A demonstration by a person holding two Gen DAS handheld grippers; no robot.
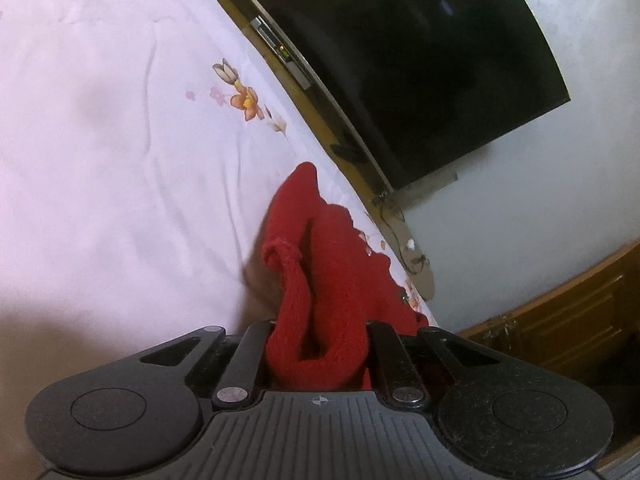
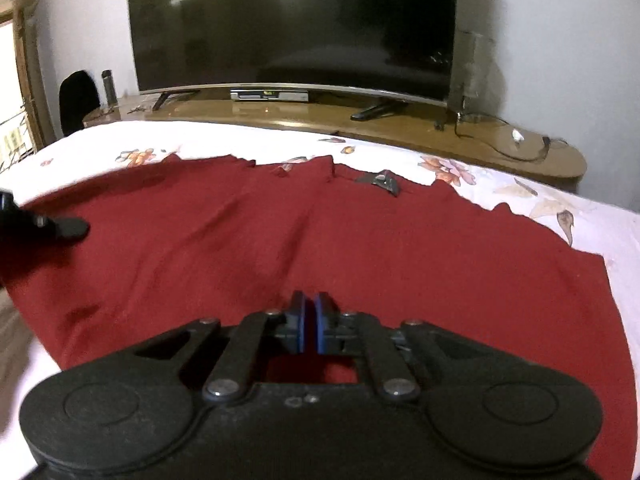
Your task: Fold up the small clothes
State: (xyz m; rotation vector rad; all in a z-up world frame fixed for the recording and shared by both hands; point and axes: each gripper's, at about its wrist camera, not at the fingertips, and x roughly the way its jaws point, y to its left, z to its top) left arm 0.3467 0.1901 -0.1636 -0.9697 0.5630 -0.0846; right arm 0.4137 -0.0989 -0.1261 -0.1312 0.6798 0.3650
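Observation:
A red knitted garment [image 2: 280, 240] lies spread on the white floral bedsheet [image 2: 580, 232]. In the left wrist view my left gripper [image 1: 316, 344] is shut on a bunched fold of the red garment [image 1: 320, 280], lifted off the sheet; its fingertips are hidden by the cloth. The left gripper also shows at the left edge of the right wrist view [image 2: 68, 227]. My right gripper [image 2: 309, 320] hovers over the near part of the garment with its blue pads [image 2: 322, 324] pressed together and nothing seen between them.
A large dark TV [image 2: 292, 28] stands on a wooden cabinet [image 2: 400, 128] beyond the bed's far edge, with a set-top box [image 2: 270, 95] and cables on it. A wooden cupboard [image 1: 560, 320] is at right in the left wrist view.

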